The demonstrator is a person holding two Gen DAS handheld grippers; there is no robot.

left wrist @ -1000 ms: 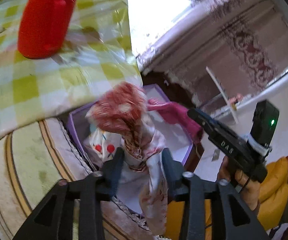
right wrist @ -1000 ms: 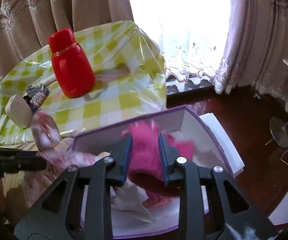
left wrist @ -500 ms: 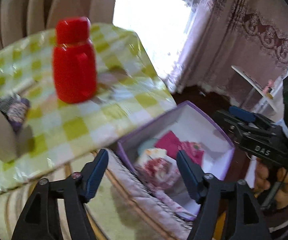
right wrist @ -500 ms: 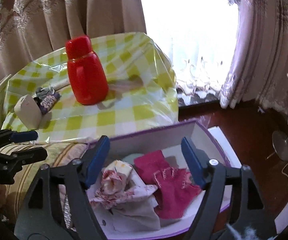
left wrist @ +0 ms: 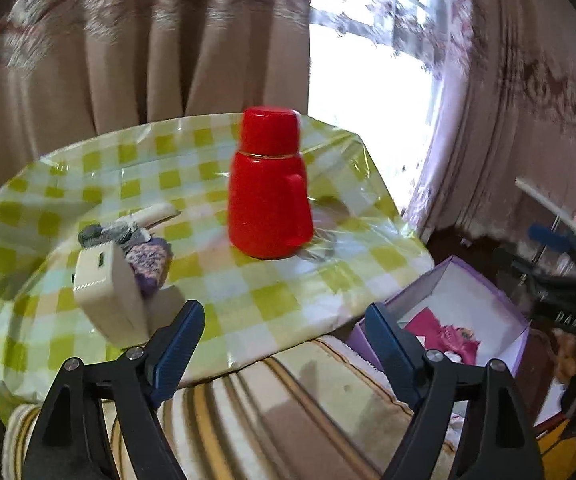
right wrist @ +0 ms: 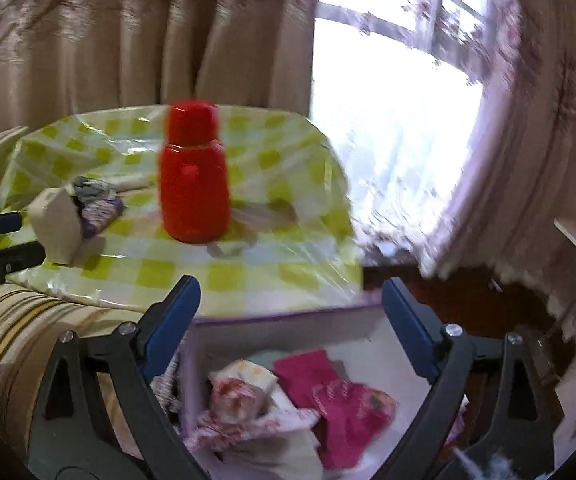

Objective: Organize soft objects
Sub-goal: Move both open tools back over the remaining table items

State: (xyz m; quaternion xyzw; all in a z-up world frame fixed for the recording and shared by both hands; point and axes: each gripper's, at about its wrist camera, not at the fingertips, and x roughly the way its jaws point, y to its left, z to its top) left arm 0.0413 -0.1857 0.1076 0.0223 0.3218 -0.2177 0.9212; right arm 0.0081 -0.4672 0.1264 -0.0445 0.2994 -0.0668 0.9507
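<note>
Both hand-held grippers tilt downward toward the worktop edge, each with jaws wide and opening further — nothing between them. The left hand-held gripper [left wrist: 284,340] hangs over a striped cushion [left wrist: 288,412] at the near edge of the worktop [left wrist: 248,292], which wears a yellow-green checked plastic cover. The right hand-held gripper [right wrist: 291,320] sits to the right of it, over a purple-edged box [right wrist: 280,330] that lies lower than the worktop, just beside the cushion.

The soft things are in that box: a pink glove [right wrist: 343,400] on the right, a red-and-white patterned cloth [right wrist: 240,400] bunched on the left, touching it. From the left wrist view the box [left wrist: 467,300] shows at the right, with the pink glove [left wrist: 443,332] inside, and the right hand-held gripper [left wrist: 559,276] blurred beyond it, a hand [left wrist: 565,354] under it.

On the worktop a red flask [left wrist: 268,192] stands upright in the middle. Left of it a cream box [left wrist: 108,296] stands with a purple knitted bundle [left wrist: 148,260] leaning against it — a further soft thing outside the box.

Curtains [left wrist: 148,48] hang behind, with a bright window [right wrist: 387,120] at the far right.
</note>
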